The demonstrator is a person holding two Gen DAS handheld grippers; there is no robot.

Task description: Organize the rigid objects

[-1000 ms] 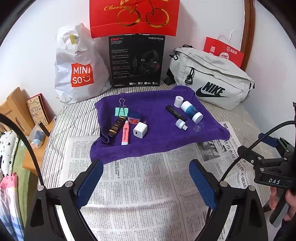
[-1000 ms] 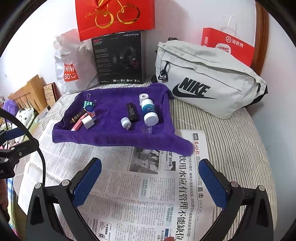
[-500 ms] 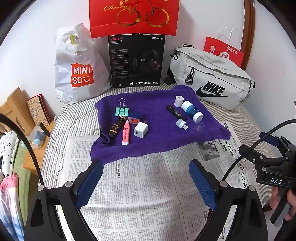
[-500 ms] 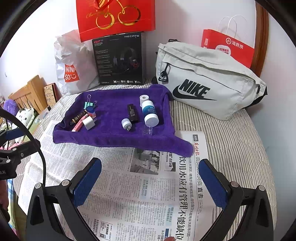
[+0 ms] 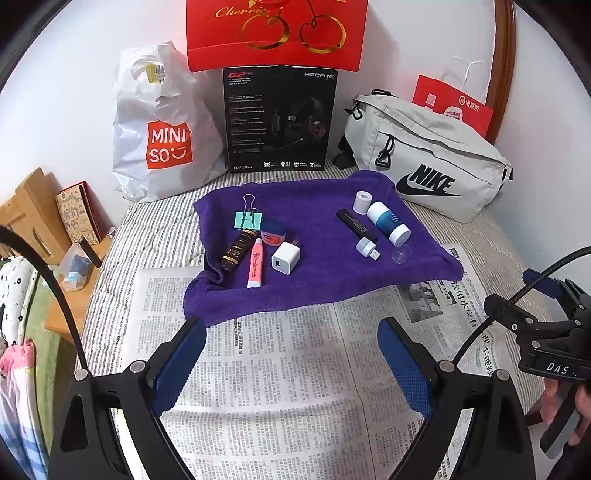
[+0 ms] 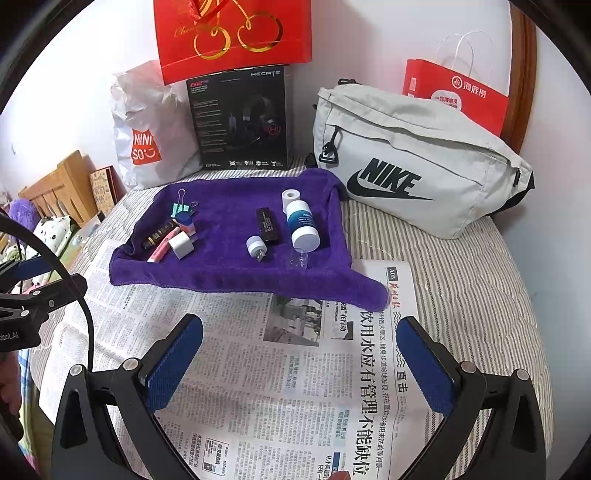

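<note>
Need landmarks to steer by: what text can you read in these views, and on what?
"MINI SO": white plastic bag
"Cherries": red gift bag
"HECATE", "G2", "EDIFIER": black headset box
"NIKE": grey waist bag
"DAS": right hand-held gripper body
Newspaper body text, pink tube, brown tube: too small to read.

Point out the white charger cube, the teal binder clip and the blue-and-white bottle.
white charger cube (image 5: 285,258), left wrist view, on its top face.
teal binder clip (image 5: 247,220), left wrist view, on the teal body.
blue-and-white bottle (image 6: 302,220), right wrist view, on the blue label.
</note>
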